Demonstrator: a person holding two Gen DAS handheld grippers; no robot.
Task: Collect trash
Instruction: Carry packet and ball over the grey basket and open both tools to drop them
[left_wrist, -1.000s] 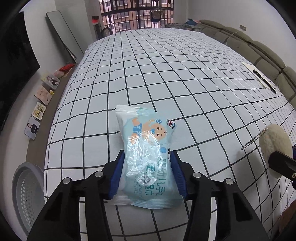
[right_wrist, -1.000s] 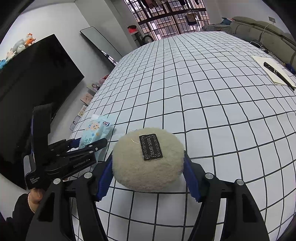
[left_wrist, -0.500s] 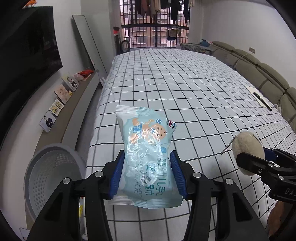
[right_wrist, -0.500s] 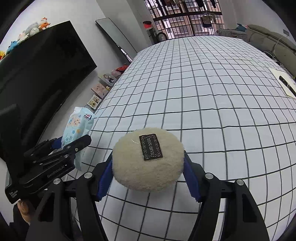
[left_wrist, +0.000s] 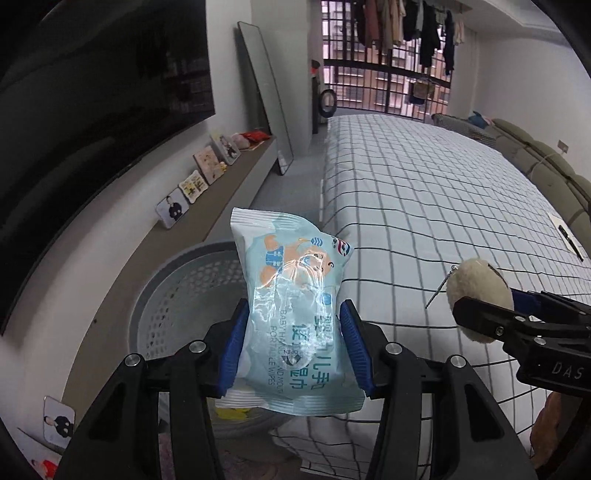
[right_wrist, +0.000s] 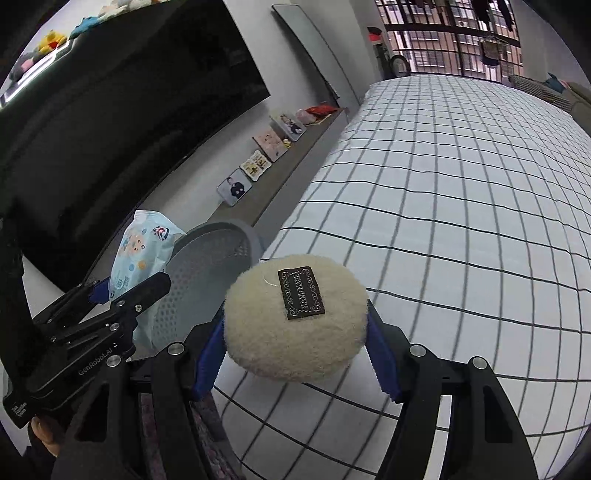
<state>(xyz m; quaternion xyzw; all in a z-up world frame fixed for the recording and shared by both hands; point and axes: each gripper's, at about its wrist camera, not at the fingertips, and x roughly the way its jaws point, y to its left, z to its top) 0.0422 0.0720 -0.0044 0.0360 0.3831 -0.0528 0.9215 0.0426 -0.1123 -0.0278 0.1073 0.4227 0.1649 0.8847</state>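
**Wipes pack and plush pad carried at the bed's edge, above the basket**

A pale blue pack of baby wipes (left_wrist: 295, 314) is gripped across its lower half by the left claw (left_wrist: 293, 350), whose blue pads (left_wrist: 234, 354) are pressed into both long sides. The pack is soft and glossy, printed with a cartoon baby and dark lettering; its crimped upper end is held upright and free. A round, cream-coloured plush pad (right_wrist: 295, 321) is clamped by the right claw (right_wrist: 295, 354), with the blue pads (right_wrist: 380, 358) squeezed against its sides. A small black woven label is sewn on its top face, and a thin ball chain (left_wrist: 439, 288) is seen hanging from it in the left wrist view.

Both items are held in the air. The wipes pack is seen directly in front of the grey perforated laundry basket (left_wrist: 177, 295), which stands on the floor just beside the bed (right_wrist: 461, 192). The plush pad is placed over the bed's left edge, beside the basket rim.

The checked bedspread is left bare across most of its width. A narrow strip of floor is bounded by the bed and a low ledge (left_wrist: 225, 206) carrying small picture tiles, under a dark television screen (left_wrist: 92, 110). A mirror (left_wrist: 266, 103) is leaned against the wall farther on.
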